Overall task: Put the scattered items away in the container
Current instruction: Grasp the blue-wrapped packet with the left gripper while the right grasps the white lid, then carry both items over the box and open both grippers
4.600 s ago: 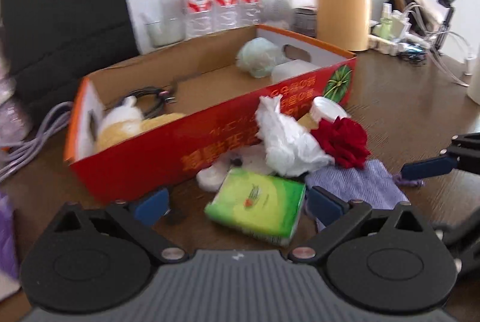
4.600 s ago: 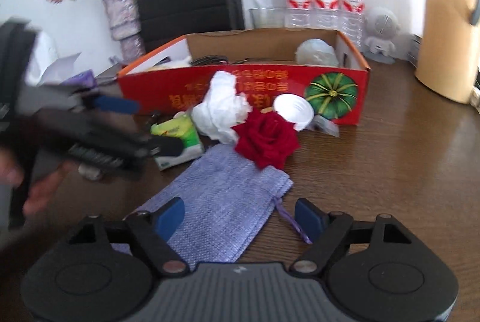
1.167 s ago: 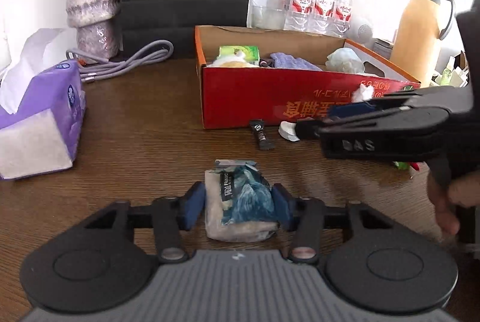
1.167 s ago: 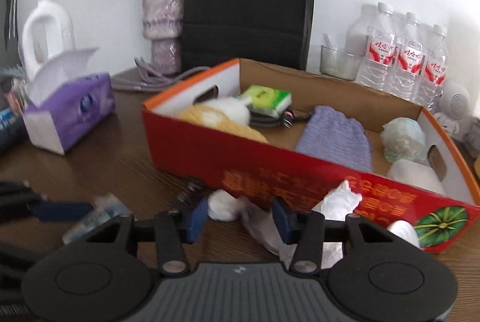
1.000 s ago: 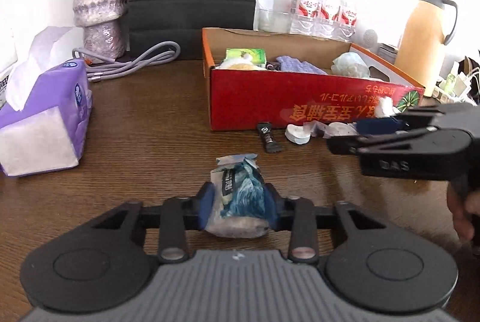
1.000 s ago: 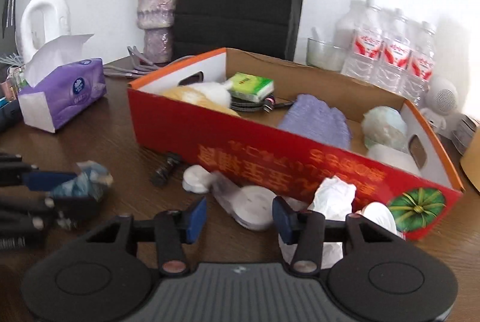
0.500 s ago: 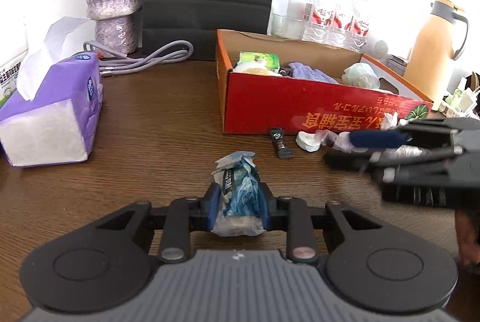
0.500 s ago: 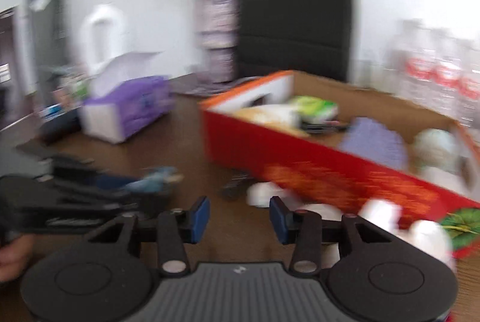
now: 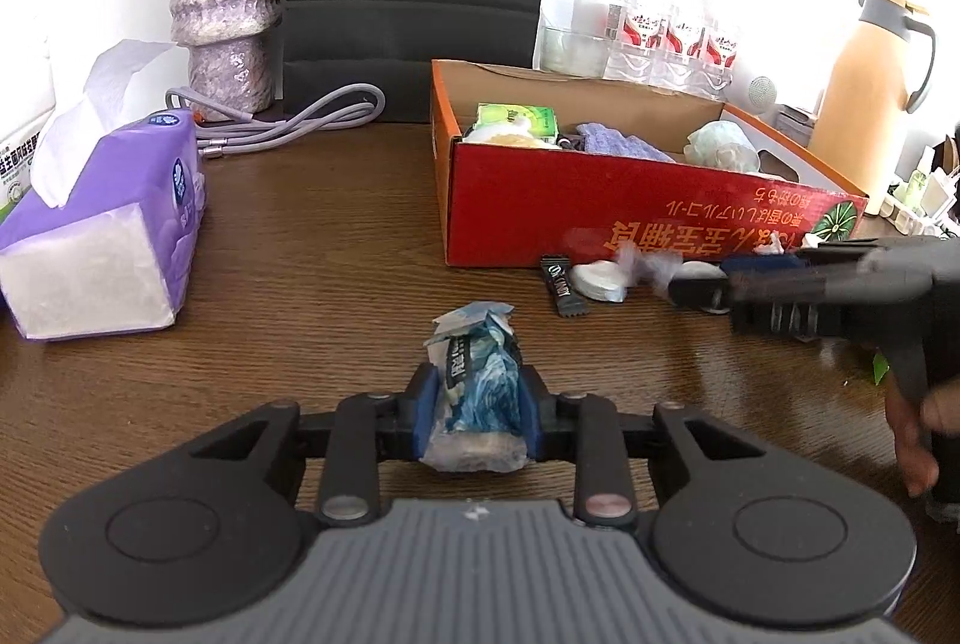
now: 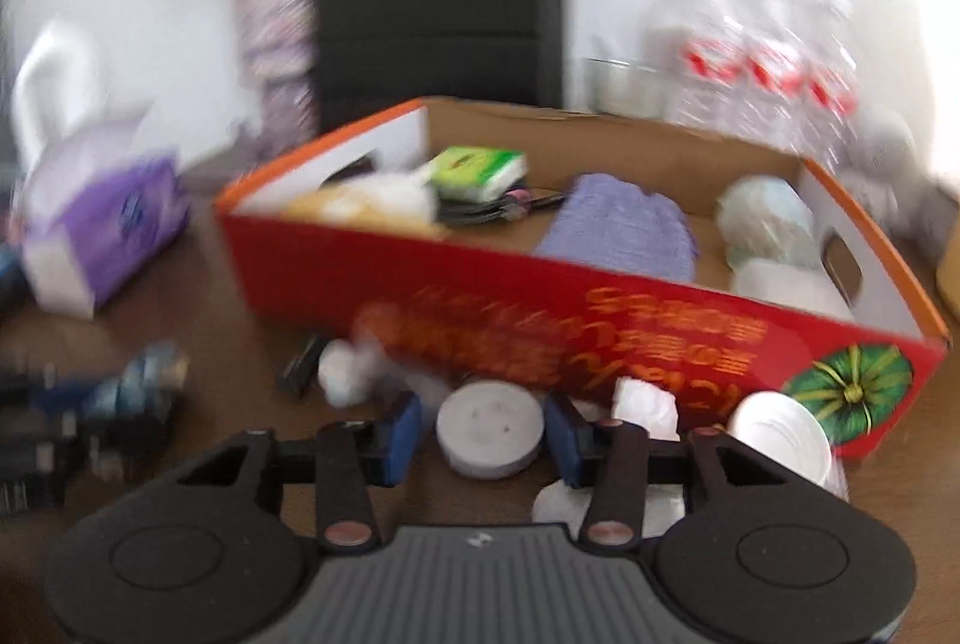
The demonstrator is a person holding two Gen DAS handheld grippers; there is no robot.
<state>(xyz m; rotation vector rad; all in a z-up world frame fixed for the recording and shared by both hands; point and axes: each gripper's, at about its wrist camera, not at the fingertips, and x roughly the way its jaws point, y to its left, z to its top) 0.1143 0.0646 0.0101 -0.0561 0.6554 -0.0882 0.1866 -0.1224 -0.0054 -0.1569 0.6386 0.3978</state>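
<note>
- Since the earlier frame, the left gripper (image 9: 474, 407) has clamped its jaws on the blue wrapper (image 9: 477, 392), lifted well short of the red box (image 9: 600, 200), ready to carry.
- Right gripper (image 10: 483, 434), jaws just reopening, straddles the white disc (image 10: 489, 428) before that box (image 10: 540, 320) without pressing, lining up a grab.

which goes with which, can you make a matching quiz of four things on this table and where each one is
Things:
1. blue wrapper
2. green tissue pack
3. round white disc
4. black sachet

Places:
A. inside the red box
B. on the table by the box's front wall
C. clamped in the left gripper
D. between the fingers of the right gripper

Pairs: 1-C, 2-A, 3-D, 4-B
</note>
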